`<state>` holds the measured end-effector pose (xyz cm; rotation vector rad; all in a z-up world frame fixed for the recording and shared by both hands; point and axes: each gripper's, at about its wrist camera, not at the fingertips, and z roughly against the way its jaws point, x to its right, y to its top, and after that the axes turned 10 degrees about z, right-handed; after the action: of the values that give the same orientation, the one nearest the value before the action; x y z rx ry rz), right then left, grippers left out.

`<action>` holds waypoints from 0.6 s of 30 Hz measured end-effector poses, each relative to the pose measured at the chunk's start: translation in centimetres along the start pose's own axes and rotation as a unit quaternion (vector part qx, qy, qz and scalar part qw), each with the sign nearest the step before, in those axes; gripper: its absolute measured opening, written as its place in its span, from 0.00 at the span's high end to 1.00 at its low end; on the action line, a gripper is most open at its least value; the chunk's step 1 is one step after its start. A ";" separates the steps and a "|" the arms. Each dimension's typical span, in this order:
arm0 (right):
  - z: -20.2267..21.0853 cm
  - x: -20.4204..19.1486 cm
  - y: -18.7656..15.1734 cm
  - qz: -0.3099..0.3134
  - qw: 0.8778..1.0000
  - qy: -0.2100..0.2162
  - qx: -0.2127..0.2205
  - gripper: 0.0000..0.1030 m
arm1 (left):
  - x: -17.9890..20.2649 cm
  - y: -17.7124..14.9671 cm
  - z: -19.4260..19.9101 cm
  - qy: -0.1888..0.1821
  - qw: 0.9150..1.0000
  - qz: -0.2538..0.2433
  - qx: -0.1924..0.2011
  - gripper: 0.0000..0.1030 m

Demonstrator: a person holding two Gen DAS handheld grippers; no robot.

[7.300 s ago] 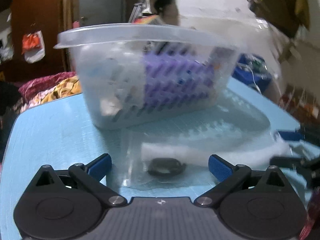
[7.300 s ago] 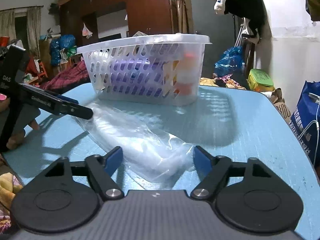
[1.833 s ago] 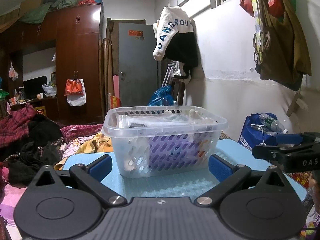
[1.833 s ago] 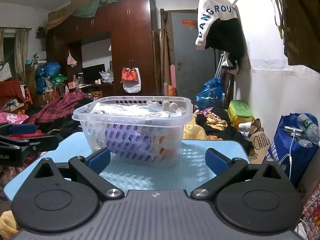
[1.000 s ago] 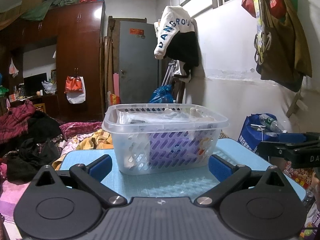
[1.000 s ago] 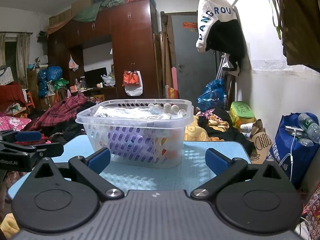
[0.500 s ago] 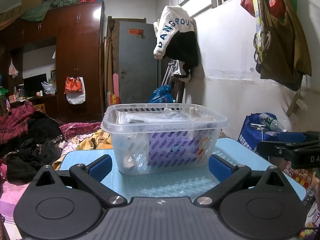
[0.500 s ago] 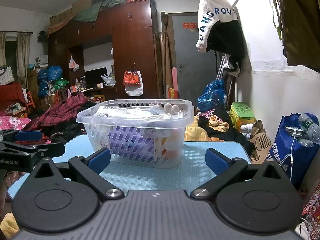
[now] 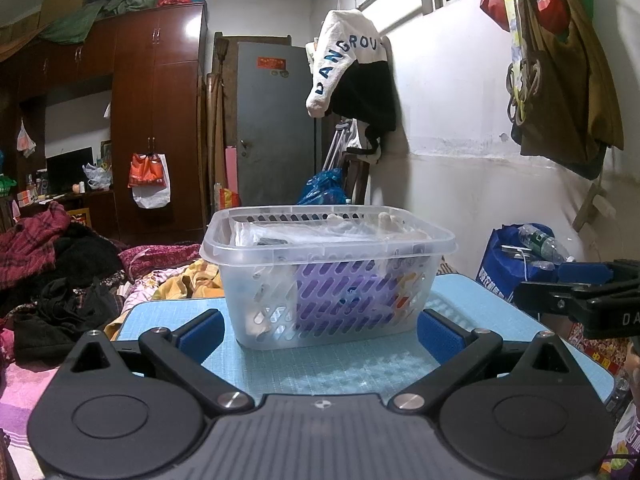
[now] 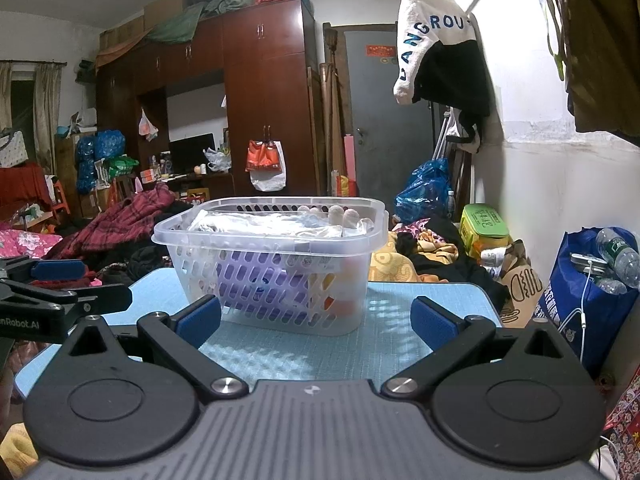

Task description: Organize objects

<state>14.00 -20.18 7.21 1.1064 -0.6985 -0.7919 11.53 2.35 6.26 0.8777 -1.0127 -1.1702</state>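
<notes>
Filled basket (image 9: 328, 280) standing on the blue tabletop (image 9: 360, 364)

Both the left gripper (image 9: 318, 330) and the right gripper (image 10: 316, 322) hover short of it, fingers spread wide and holding nothing; a clear plastic bag (image 10: 264, 222) lies on top inside the basket.

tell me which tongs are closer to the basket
Too close to call: both tongs are open and pulled back level. Left tongs face the basket from its left front, right tongs from its right front.

Both grippers, left gripper (image 9: 319, 328) and right gripper (image 10: 316, 318), are black with ribbed housings, round discs, silver screws and blue finger pads (image 9: 436, 335).
</notes>
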 end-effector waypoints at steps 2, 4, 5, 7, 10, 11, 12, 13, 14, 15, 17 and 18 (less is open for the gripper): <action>0.0 0.0 0.0 0.000 1.000 0.000 0.000 0.00 | 0.0 -0.1 -0.1 0.000 1.000 -0.001 -0.001 0.00; 0.0 0.0 0.0 0.000 1.000 0.000 0.000 0.00 | 0.1 0.0 -0.1 0.000 1.000 -0.001 -0.001 0.00; 0.0 0.0 0.0 0.000 1.000 0.000 0.000 0.00 | 0.1 0.0 -0.1 0.001 1.000 -0.001 -0.001 0.00; 0.0 -0.1 0.0 0.000 1.000 0.000 0.000 0.00 | 0.1 0.0 -0.1 0.000 1.000 -0.001 -0.001 0.00; 0.0 0.0 0.0 0.000 1.000 0.000 -0.001 0.00 | 0.1 0.0 -0.1 0.001 1.000 -0.001 -0.001 0.00; 0.0 0.0 0.0 0.000 1.000 0.001 -0.001 0.00 | 0.1 0.0 -0.1 0.000 1.000 -0.001 -0.001 0.00; -0.1 0.0 0.0 0.000 1.000 0.001 -0.001 0.00 | 0.1 0.0 -0.1 -0.001 1.000 -0.002 -0.001 0.00; -0.1 0.0 0.0 0.000 1.000 0.001 -0.001 0.00 | 0.1 -0.1 -0.1 -0.001 1.000 -0.003 -0.001 0.00; -0.1 0.0 0.0 0.000 1.000 0.001 -0.001 0.00 | 0.1 -0.1 -0.1 -0.001 1.000 -0.003 0.000 0.00; -0.1 0.0 0.0 0.000 1.000 0.002 -0.001 0.00 | 0.2 -0.1 -0.2 -0.002 1.000 -0.004 0.000 0.00; -0.1 0.0 0.0 0.001 1.000 0.002 -0.001 0.00 | 0.2 -0.1 -0.1 -0.004 1.000 -0.005 0.002 0.00; -0.1 0.0 0.0 0.001 1.000 0.001 -0.001 0.00 | 0.2 -0.1 -0.1 -0.005 1.000 -0.007 0.003 0.00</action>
<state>14.10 -20.14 7.19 1.1051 -0.6964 -0.7894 11.58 2.11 6.18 0.8856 -1.0195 -1.1849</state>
